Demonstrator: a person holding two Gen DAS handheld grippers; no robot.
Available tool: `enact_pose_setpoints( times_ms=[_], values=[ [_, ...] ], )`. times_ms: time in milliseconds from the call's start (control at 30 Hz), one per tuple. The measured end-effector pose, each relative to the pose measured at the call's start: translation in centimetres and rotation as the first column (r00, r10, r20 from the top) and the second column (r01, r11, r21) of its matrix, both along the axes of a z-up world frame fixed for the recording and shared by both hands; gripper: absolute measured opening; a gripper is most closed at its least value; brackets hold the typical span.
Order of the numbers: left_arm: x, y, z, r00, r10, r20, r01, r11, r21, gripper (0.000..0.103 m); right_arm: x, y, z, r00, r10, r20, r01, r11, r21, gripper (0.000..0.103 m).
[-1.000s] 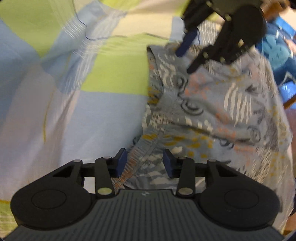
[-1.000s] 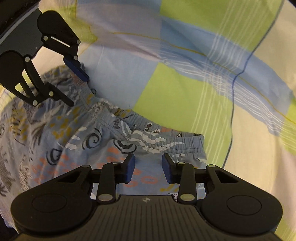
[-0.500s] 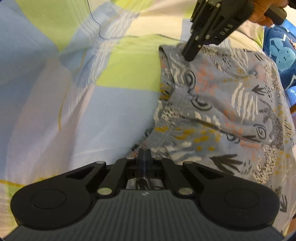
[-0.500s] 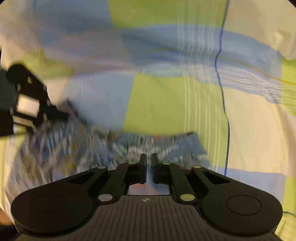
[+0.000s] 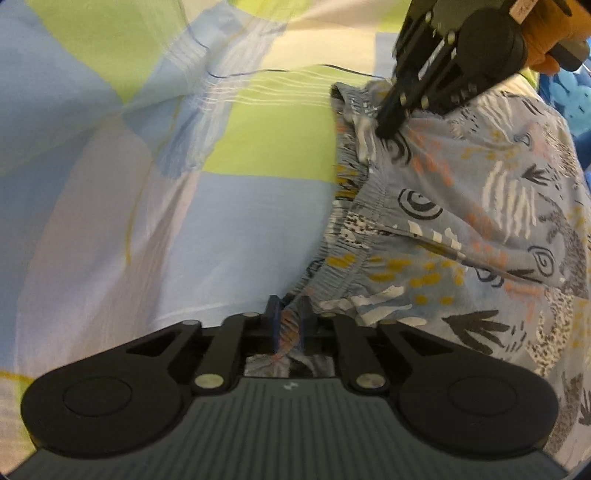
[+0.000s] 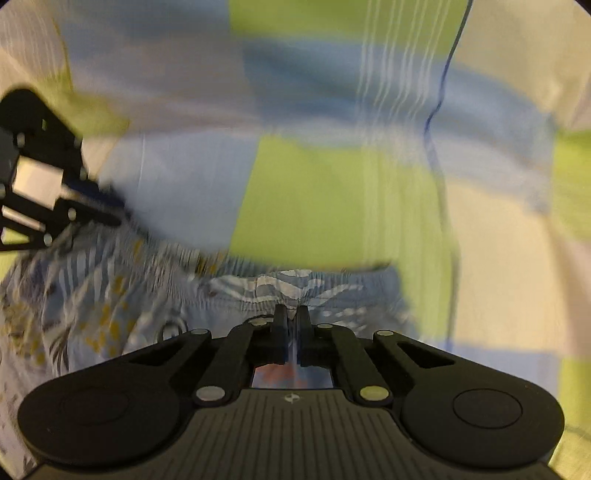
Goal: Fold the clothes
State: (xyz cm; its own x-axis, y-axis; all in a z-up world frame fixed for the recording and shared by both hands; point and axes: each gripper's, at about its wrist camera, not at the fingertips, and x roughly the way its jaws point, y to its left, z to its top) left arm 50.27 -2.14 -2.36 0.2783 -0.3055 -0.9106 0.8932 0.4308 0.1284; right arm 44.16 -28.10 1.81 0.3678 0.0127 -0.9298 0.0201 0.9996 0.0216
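Note:
A pair of grey-blue patterned shorts with an elastic waistband lies on a checked bedsheet. My left gripper is shut on one end of the waistband, with cloth bunched between its fingers. At the top right of the left wrist view, my right gripper pinches the far end of the same waistband. In the blurred right wrist view, my right gripper is shut on the shorts at the waistband edge, and my left gripper shows at the far left, gripping the other end.
The green, blue and cream checked bedsheet spreads wide beyond the waistband. A blue printed fabric item sits at the right edge of the left wrist view. A person's hand holds the right gripper's handle.
Both grippers went from open around the waistband to shut on it. The right wrist view has shifted and blurred, and the waistband now runs taut between the two grippers.

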Motion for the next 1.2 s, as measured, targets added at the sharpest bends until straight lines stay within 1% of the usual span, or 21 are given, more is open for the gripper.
enact_pose_setpoints(
  times_ms=[33,67,133,167,233,300,333,367,400,467,500,533,633,700,733,833,900,967,1033,1100,1200],
  values=[
    [0.0,0.2,0.1,1.000,0.020,0.001,-0.020,1.000,-0.005,0.003,0.1,-0.1,0.3,1.000,-0.008,0.019,0.008,1.000,-0.002,0.002],
    [0.1,0.4,0.1,0.999,0.046,-0.006,-0.046,0.999,-0.011,0.003,0.2,-0.1,0.0,1.000,0.001,0.012,-0.001,1.000,-0.002,0.002],
    [0.3,0.8,0.2,0.996,0.084,-0.019,-0.084,0.996,-0.019,0.003,0.4,0.2,-0.9,0.999,0.030,-0.033,-0.029,1.000,0.009,0.004],
    [0.3,0.9,0.3,0.995,0.095,-0.021,-0.095,0.995,-0.020,0.004,0.4,0.2,-1.3,0.998,0.036,-0.052,-0.035,0.999,0.021,0.008],
    [0.3,0.9,0.5,0.994,0.111,-0.021,-0.112,0.994,-0.019,0.006,0.4,-0.1,-1.0,0.999,0.017,-0.038,-0.015,0.999,0.047,0.012],
    [0.5,1.2,0.9,0.990,0.135,-0.027,-0.136,0.990,-0.034,0.018,0.2,-0.3,-0.4,1.000,-0.015,-0.010,0.016,0.997,0.077,0.017],
    [0.5,1.4,1.1,0.989,0.147,-0.033,-0.149,0.988,-0.045,0.019,0.3,-0.3,-0.1,1.000,-0.025,-0.001,0.025,0.996,0.084,0.018],
    [0.6,1.5,1.2,0.986,0.160,-0.041,-0.162,0.985,-0.056,0.020,0.4,-0.2,0.2,1.000,-0.027,0.006,0.026,0.996,0.081,0.023],
    [0.6,1.6,1.2,0.985,0.166,-0.038,-0.168,0.984,-0.053,0.021,0.5,0.0,0.5,1.000,-0.027,0.016,0.025,0.996,0.081,0.024],
    [0.5,1.6,0.8,0.984,0.176,-0.018,-0.177,0.984,-0.027,0.023,0.5,0.9,0.8,0.999,-0.031,0.039,0.027,0.994,0.103,0.023],
    [0.6,1.7,0.6,0.982,0.189,-0.012,-0.189,0.982,-0.012,0.026,0.4,1.3,0.9,0.999,-0.030,0.043,0.025,0.992,0.121,0.023],
    [0.6,1.8,0.4,0.979,0.204,-0.012,-0.204,0.979,0.001,0.027,0.5,1.9,1.0,0.999,-0.028,0.041,0.022,0.990,0.141,0.023],
    [0.6,2.0,0.1,0.973,0.232,-0.004,-0.232,0.972,0.030,0.033,1.0,2.5,0.1,0.999,-0.032,0.033,0.027,0.988,0.154,0.023],
    [0.5,2.2,0.0,0.971,0.240,0.000,-0.240,0.970,0.047,0.033,1.3,2.8,-0.6,0.999,-0.036,0.027,0.031,0.987,0.159,0.020],
    [0.3,2.4,-0.1,0.970,0.244,0.000,-0.243,0.968,0.059,0.033,1.5,2.9,-0.9,0.999,-0.038,0.024,0.033,0.986,0.161,0.014],
    [-0.4,3.3,-0.4,0.964,0.265,0.001,-0.264,0.962,0.067,0.033,1.9,3.3,-2.0,0.999,-0.043,0.016,0.040,0.985,0.168,0.013],
    [-0.6,4.0,-0.2,0.959,0.283,-0.009,-0.282,0.957,0.062,0.033,1.5,3.5,-1.6,0.997,-0.071,0.024,0.066,0.983,0.172,0.014],
    [-0.9,4.4,0.1,0.958,0.288,-0.011,-0.287,0.956,0.068,0.033,0.6,3.5,-0.9,0.993,-0.117,0.031,0.110,0.979,0.170,0.017],
    [-1.4,5.0,0.4,0.961,0.278,-0.013,-0.276,0.958,0.072,0.032,-0.4,3.7,-0.2,0.985,-0.167,0.031,0.160,0.973,0.165,0.019],
    [-2.0,5.6,0.8,0.967,0.253,-0.014,-0.252,0.965,0.075,0.032,-1.8,4.5,0.6,0.979,-0.204,0.025,0.197,0.965,0.173,0.019],
    [-3.1,6.5,1.4,0.982,0.191,-0.014,-0.189,0.978,0.084,0.032,-4.3,6.9,1.7,0.972,-0.235,0.000,0.231,0.958,0.170,0.025]
  ],
)
